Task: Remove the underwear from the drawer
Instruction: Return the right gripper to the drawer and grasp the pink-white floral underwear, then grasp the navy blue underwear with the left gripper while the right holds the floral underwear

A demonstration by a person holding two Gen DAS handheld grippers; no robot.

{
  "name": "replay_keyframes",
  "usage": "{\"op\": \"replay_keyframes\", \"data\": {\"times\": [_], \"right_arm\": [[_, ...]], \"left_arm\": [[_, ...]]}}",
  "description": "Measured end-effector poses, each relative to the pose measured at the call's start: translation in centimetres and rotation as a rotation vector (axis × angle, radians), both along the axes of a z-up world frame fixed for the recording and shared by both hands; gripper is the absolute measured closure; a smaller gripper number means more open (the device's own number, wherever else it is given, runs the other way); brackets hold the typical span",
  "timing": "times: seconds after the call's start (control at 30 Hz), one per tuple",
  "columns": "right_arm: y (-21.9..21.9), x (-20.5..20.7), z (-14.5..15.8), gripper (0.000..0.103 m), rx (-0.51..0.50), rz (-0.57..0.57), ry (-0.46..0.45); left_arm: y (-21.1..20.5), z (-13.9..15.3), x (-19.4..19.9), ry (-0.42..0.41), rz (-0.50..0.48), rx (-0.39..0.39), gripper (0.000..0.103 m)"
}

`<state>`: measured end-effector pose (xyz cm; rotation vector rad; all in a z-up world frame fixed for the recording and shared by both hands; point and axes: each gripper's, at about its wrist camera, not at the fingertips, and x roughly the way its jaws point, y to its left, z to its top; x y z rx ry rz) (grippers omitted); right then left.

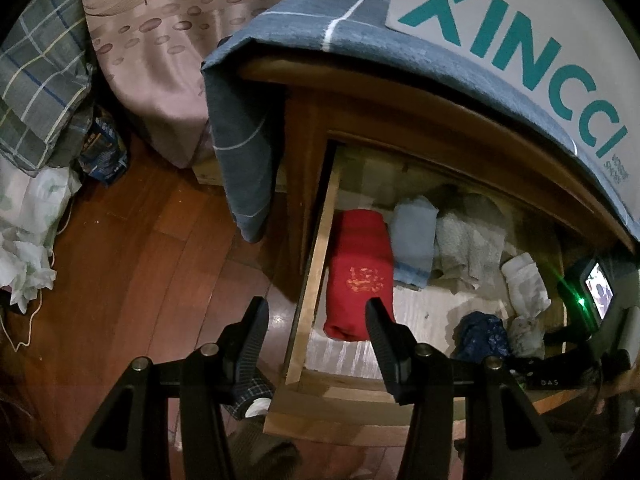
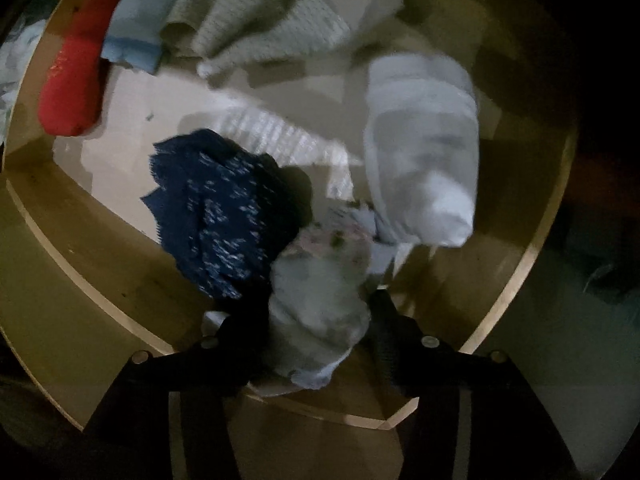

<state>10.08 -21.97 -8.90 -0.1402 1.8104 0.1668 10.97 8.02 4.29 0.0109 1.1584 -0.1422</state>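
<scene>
The wooden drawer (image 1: 316,264) stands pulled out, with rolled clothes lying in it. At its left lies a red roll (image 1: 356,272), then a light blue piece (image 1: 414,240) and a grey-white knit piece (image 1: 468,248). Further right are a white roll (image 2: 424,148) and a crumpled navy patterned underwear (image 2: 224,212). My right gripper (image 2: 316,312) points down into the drawer's front right corner. A pale floral underwear (image 2: 320,296) fills the gap between its fingers and touches both. My left gripper (image 1: 316,308) hangs open and empty over the drawer's front left corner.
A blue checked cloth (image 1: 320,32) covers the nightstand top, with a white box with teal letters (image 1: 520,40) on it. A bed with a pinkish sheet (image 1: 160,60) stands to the left. Bags and cloth (image 1: 32,220) are piled on the wooden floor (image 1: 160,260).
</scene>
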Motion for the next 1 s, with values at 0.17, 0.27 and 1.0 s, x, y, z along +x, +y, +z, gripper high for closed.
{"op": "replay_keyframes", "data": {"times": [0.17,0.27,1.0], "right_arm": [[-0.2,0.0,-1.4,0.05,-0.007,-0.033,0.027],[-0.4,0.3,-1.8,0.056,0.004,-0.056,0.042],[2.9,2.6,3.2,0.081,0.106,-0.1,-0.125]], "left_arm": [[-0.3,-0.2,0.1,0.005,-0.011,0.009,0.051],[-0.4,-0.3,0.1,0.008,-0.012,0.016,0.051],[-0.7,-0.3,0.0,0.014,-0.031,0.018,0.051]]}}
